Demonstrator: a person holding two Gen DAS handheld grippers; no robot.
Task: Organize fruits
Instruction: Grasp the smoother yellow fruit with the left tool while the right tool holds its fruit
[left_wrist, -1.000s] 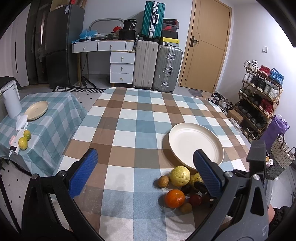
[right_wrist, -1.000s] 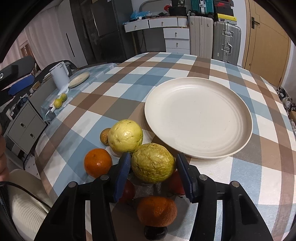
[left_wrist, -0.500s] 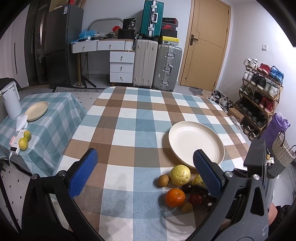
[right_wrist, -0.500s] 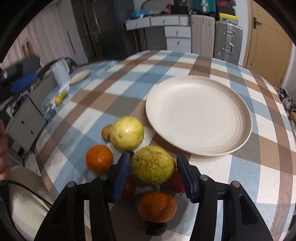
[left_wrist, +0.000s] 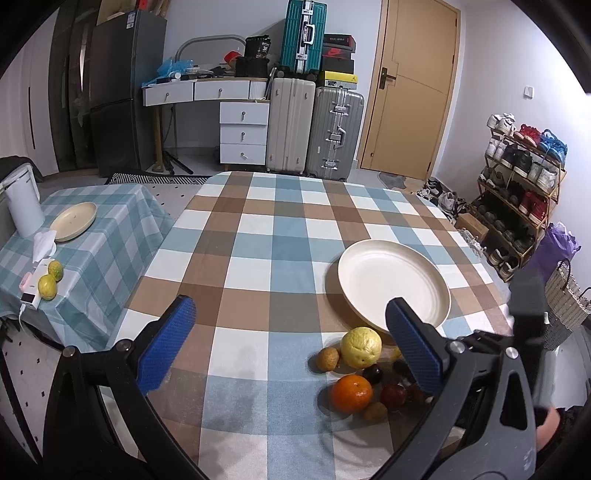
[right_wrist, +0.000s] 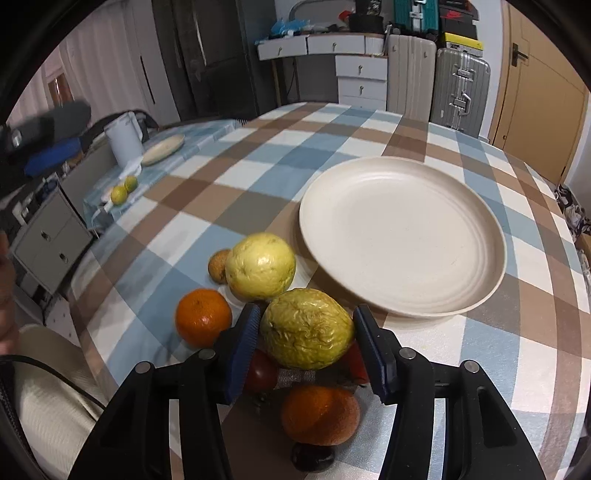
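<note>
My right gripper (right_wrist: 304, 332) has a wrinkled yellow-green fruit (right_wrist: 306, 328) between its blue pads. The pads press on both its sides as the jaws close, and it sits above the other fruit. Under and around it lie a smooth yellow fruit (right_wrist: 260, 266), an orange (right_wrist: 203, 317), a small brown fruit (right_wrist: 218, 265), a second orange (right_wrist: 319, 415), a red fruit (right_wrist: 262, 373) and a dark plum (right_wrist: 312, 458). The cream plate (right_wrist: 402, 236) lies bare just beyond them. My left gripper (left_wrist: 291, 314) hangs wide open over the tablecloth, left of the fruit pile (left_wrist: 360, 347).
The checked table (left_wrist: 258, 240) stretches away towards suitcases and a door. On the left, a lower side table (left_wrist: 110, 236) carries a white kettle, a small plate and two green-yellow fruits (left_wrist: 48, 286). A shoe rack and a basket stand on the right.
</note>
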